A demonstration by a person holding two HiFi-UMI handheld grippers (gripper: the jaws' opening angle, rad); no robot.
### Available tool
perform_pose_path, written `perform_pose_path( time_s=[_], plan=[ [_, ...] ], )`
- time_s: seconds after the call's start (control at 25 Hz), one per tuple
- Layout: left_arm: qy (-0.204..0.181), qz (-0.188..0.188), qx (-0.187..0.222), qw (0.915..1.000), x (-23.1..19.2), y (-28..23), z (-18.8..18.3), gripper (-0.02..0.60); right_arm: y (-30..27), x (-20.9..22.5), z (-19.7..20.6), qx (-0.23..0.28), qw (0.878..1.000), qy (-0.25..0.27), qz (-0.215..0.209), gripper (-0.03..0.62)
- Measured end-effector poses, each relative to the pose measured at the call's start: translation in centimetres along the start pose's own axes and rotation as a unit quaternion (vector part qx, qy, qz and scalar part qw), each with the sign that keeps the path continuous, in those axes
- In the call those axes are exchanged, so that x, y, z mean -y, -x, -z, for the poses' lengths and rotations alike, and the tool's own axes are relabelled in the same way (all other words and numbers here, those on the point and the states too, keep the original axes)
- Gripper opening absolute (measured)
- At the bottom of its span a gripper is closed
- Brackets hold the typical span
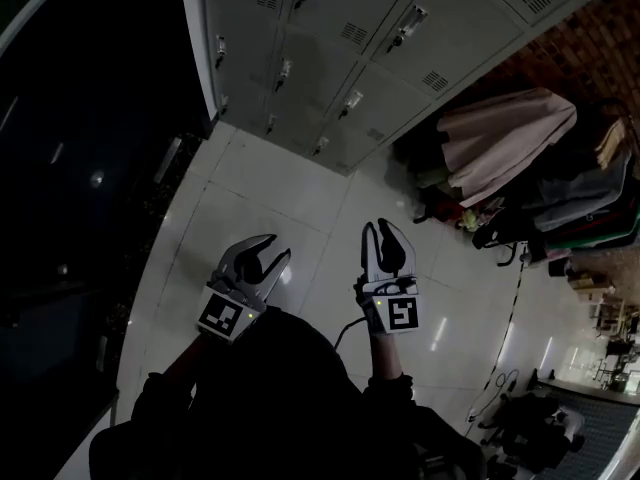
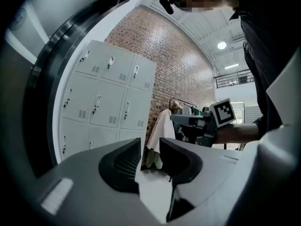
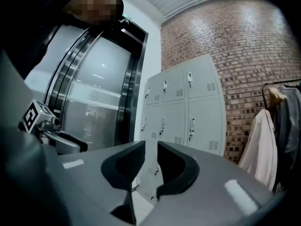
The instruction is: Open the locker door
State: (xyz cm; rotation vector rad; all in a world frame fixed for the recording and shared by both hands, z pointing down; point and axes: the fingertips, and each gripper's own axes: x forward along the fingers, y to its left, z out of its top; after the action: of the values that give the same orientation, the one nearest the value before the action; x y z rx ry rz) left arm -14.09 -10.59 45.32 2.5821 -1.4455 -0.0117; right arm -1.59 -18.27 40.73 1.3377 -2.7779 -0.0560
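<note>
The grey bank of lockers (image 1: 340,38) stands at the far side of the white tiled floor, all its doors closed, each with a small latch handle (image 1: 352,100). Both grippers hang in the air over the floor, well short of the lockers. My left gripper (image 1: 278,248) has its jaws a little apart with nothing between them. My right gripper (image 1: 380,226) shows a narrow empty gap. In the left gripper view, the left gripper (image 2: 150,142) faces the lockers (image 2: 108,93). The right gripper (image 3: 151,145) also points at the lockers (image 3: 183,107).
A clothes rack with a pale coat (image 1: 505,138) and dark garments stands right of the lockers against a brick wall. A dark glazed doorway (image 1: 90,168) fills the left. A cable (image 1: 505,338) runs across the tiled floor (image 1: 270,188) at the right.
</note>
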Motion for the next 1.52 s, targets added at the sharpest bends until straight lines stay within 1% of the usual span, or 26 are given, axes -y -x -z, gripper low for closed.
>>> perform_pose_path(
  time_s=[0.08,0.2,0.4,0.52,0.6,0.64,0.88,1.0,1.12,1.28,1.32,1.4,1.52],
  plan=[
    [0.002,-0.009,-0.006,0.9999,-3.0,-0.9,-0.1,0.143,-3.8,1.4,-0.9,0.008,1.000,0.008,0.007,0.066],
    [0.009,-0.019,-0.012,0.9997,-5.9,-1.7,-0.3,0.143,-8.4,3.6,-1.7,0.017,1.000,0.019,0.017,0.066],
    [0.014,-0.031,-0.013,0.9993,-8.3,-3.0,-0.2,0.143,-14.6,8.1,-1.7,0.018,0.999,0.020,0.026,0.066],
    [0.013,-0.045,-0.011,0.9988,-9.7,-4.0,-0.3,0.143,-18.3,11.8,-1.2,0.027,0.999,0.019,0.037,0.066],
    [0.014,-0.057,-0.010,0.9982,-10.8,-4.9,-0.4,0.143,-21.0,14.1,-1.1,0.030,0.998,0.021,0.042,0.079],
    [0.015,-0.063,-0.010,0.9978,-11.4,-5.5,-0.5,0.143,-22.5,15.1,-1.3,0.030,0.998,0.024,0.044,0.092],
    [0.012,-0.090,-0.006,0.9959,-15.0,-11.1,-2.5,0.141,-32.1,21.5,-2.2,0.029,0.998,0.035,0.049,0.098],
    [0.010,-0.104,0.000,0.9945,-16.6,-14.0,-3.8,0.141,-36.7,25.2,-2.4,0.029,0.997,0.033,0.060,0.107],
    [0.015,-0.122,0.004,0.9924,-17.8,-15.9,-4.7,0.141,-40.6,28.2,-2.1,0.022,0.997,0.030,0.073,0.121],
    [0.022,-0.135,-0.008,0.9905,-19.0,-17.6,-4.5,0.141,-43.9,30.6,-1.7,0.025,0.995,0.023,0.098,0.129],
    [0.024,-0.137,-0.012,0.9903,-19.1,-17.9,-4.3,0.141,-44.4,30.9,-1.6,0.027,0.994,0.020,0.102,0.129],
    [0.027,-0.139,-0.017,0.9898,-19.2,-18.2,-4.1,0.141,-45.4,30.9,-1.4,0.031,0.994,0.015,0.107,0.104],
    [0.026,-0.140,-0.015,0.9896,-19.4,-18.2,-4.1,0.141,-46.1,30.9,-1.3,0.053,0.991,-0.001,0.122,0.098]
  ],
)
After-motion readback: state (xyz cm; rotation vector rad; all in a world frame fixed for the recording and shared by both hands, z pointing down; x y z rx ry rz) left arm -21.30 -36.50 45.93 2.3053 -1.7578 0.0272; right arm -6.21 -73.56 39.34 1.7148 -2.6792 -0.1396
